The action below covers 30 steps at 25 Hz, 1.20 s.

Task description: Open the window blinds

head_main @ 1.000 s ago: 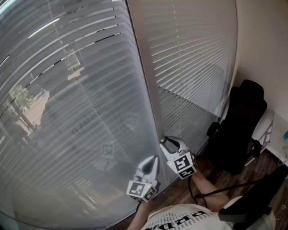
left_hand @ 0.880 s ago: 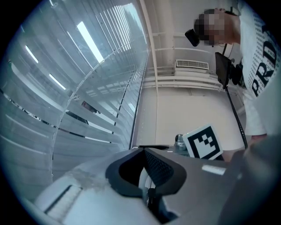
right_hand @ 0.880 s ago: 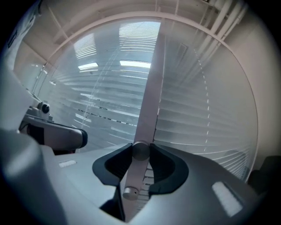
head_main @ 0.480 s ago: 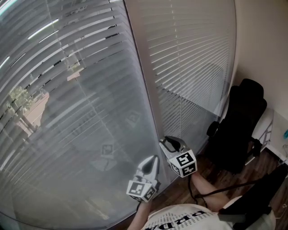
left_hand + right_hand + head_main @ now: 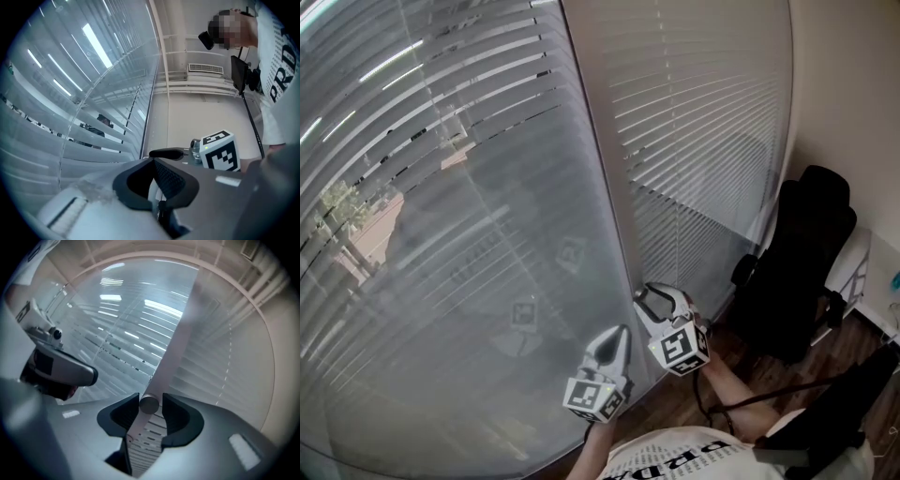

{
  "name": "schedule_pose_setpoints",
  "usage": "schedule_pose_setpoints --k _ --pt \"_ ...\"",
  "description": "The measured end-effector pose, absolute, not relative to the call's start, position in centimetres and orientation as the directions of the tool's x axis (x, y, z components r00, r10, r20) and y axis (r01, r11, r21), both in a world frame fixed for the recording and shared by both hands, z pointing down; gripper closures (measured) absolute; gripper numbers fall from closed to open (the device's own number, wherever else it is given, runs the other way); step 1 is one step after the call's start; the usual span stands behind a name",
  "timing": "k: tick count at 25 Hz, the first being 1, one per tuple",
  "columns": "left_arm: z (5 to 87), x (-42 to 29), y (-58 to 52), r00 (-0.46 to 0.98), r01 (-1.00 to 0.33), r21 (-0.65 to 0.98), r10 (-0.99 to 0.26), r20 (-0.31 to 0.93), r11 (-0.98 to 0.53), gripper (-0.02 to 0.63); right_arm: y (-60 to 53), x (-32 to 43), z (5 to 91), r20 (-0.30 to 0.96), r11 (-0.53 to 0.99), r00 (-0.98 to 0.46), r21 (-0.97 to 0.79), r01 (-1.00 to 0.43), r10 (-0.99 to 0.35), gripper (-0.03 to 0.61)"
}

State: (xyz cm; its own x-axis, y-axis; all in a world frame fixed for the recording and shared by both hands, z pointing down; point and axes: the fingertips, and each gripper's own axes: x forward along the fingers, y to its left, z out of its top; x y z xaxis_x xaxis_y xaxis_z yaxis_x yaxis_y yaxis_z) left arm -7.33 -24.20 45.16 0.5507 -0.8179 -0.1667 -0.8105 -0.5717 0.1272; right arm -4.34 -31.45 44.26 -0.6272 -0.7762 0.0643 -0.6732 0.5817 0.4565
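Grey slatted blinds [image 5: 441,234] cover the big left pane, and paler blinds [image 5: 703,122] cover the right pane beyond the window post [image 5: 600,187]. My right gripper [image 5: 652,298] is level at the foot of that post. A pale rod with a rounded end [image 5: 149,404] stands between its jaws. These jaws have just been opening, and a narrow gap shows on each side of the rod. My left gripper [image 5: 619,336] hovers just left of it, shut and empty, with its tips close to the left blinds [image 5: 70,136].
A black office chair [image 5: 797,272] stands by the right wall on the wooden floor [image 5: 731,352]. A dark cable [image 5: 769,389] runs across the floor, and white furniture [image 5: 862,272] sits at the far right. The person's white shirt [image 5: 675,459] fills the bottom edge.
The right gripper has rolled a little in place, so its marker cube faces differently. The upper slats of the left blinds show slightly wider gaps. The left gripper has stayed still.
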Motion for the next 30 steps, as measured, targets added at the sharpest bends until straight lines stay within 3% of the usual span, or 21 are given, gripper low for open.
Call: schedule_pose_setpoints --k 4,11,30 --pt "45.18 -7.29 -24.29 0.551 -0.810 0.129 -0.817 -0.167 -0.573 0.621 -31.71 -4.88 44.59 0.086 0.537 -0.611 0.585 -0.608 -0.787 0.416" --pt "45.19 -7.45 -24.30 0.552 -0.809 0.129 -0.817 -0.169 -0.573 0.621 -31.63 -5.06 44.79 0.078 0.537 -0.620 0.590 -0.602 -0.781 0.442" --pt "45.28 -7.19 -24.45 0.564 -0.801 0.130 -0.809 -0.166 -0.585 0.621 -32.43 -4.18 44.73 0.049 0.638 -0.641 0.184 -0.748 -0.766 0.445"
